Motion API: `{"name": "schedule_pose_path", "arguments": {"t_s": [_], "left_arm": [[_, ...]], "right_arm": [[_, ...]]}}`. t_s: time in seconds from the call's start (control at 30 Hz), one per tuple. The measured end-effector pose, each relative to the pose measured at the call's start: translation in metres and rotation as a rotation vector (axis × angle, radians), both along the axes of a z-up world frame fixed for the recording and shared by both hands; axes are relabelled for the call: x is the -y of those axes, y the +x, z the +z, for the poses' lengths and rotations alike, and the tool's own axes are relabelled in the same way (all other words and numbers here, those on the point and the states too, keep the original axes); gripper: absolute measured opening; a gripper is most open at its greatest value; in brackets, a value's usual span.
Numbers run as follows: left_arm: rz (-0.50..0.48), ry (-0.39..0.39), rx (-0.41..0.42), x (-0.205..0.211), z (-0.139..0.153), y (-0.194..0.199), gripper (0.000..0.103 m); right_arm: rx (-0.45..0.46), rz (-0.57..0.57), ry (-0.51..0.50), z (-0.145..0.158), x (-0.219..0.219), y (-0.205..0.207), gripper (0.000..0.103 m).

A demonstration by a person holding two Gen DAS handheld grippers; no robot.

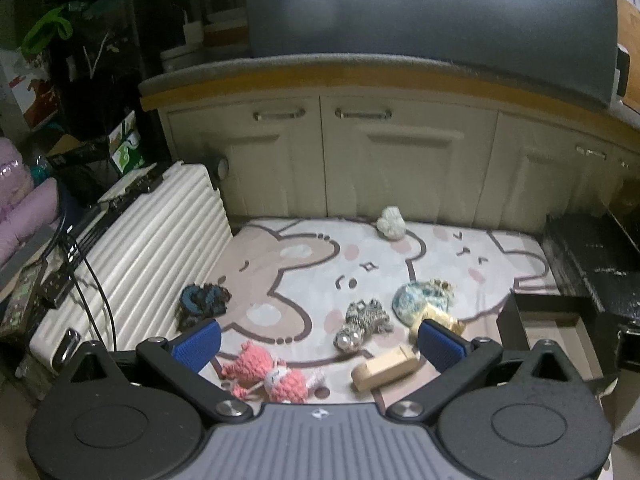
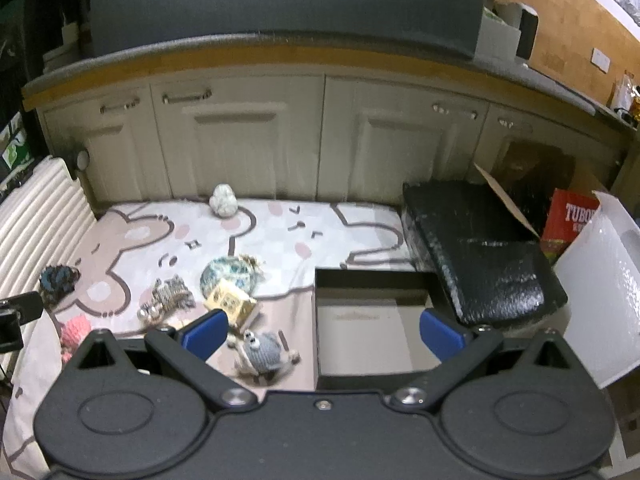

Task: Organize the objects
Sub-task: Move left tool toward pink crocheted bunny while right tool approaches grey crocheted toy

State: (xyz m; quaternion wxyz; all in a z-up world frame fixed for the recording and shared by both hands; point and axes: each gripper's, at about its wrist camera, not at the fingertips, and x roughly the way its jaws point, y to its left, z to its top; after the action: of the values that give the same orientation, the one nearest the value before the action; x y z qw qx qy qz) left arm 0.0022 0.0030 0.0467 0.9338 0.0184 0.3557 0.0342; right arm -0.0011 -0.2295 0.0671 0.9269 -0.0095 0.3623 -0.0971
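Observation:
Small toys lie scattered on a cartoon-print mat (image 1: 304, 256). A pink knitted toy (image 1: 264, 374) and a tan wooden block (image 1: 384, 368) lie between the blue pads of my open left gripper (image 1: 320, 344). Beyond them sit a silver striped figure (image 1: 362, 322), a teal pouch (image 1: 416, 300), a dark blue knitted toy (image 1: 202, 300) and a pale lump (image 1: 390, 222). My open right gripper (image 2: 324, 334) hovers over a grey knitted toy (image 2: 262, 354) and the edge of an open black box (image 2: 364, 336). A gold patterned box (image 2: 230, 304) leans by the teal pouch (image 2: 228, 274).
A white ribbed suitcase (image 1: 148, 256) borders the mat on the left. Cream cabinet doors (image 1: 400, 160) close off the back. A black lid (image 2: 476, 248) rests at the right beside the box, with a red carton (image 2: 572, 216) and white bubble wrap (image 2: 600, 280) further right.

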Motion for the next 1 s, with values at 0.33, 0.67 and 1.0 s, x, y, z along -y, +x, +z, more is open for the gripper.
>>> {"name": "schedule_pose_path", "arguments": {"t_s": [0.33,0.67,1.0], "left_arm": [[-0.054,-0.039,0.099,0.005,0.025,0.03,0.103],[-0.02,-0.062,0.136,-0.008,0.025,0.074,0.103],[-0.011,-0.039,0.023,-0.042,-0.024,0.11,0.103]], "right_arm": [[0.061,0.03,0.046,0.017,-0.004,0.033,0.103],[0.092,0.038,0.074,0.014,-0.011,0.074,0.103],[0.099,0.072,0.109,-0.028,-0.015,0.114,0.103]]}}
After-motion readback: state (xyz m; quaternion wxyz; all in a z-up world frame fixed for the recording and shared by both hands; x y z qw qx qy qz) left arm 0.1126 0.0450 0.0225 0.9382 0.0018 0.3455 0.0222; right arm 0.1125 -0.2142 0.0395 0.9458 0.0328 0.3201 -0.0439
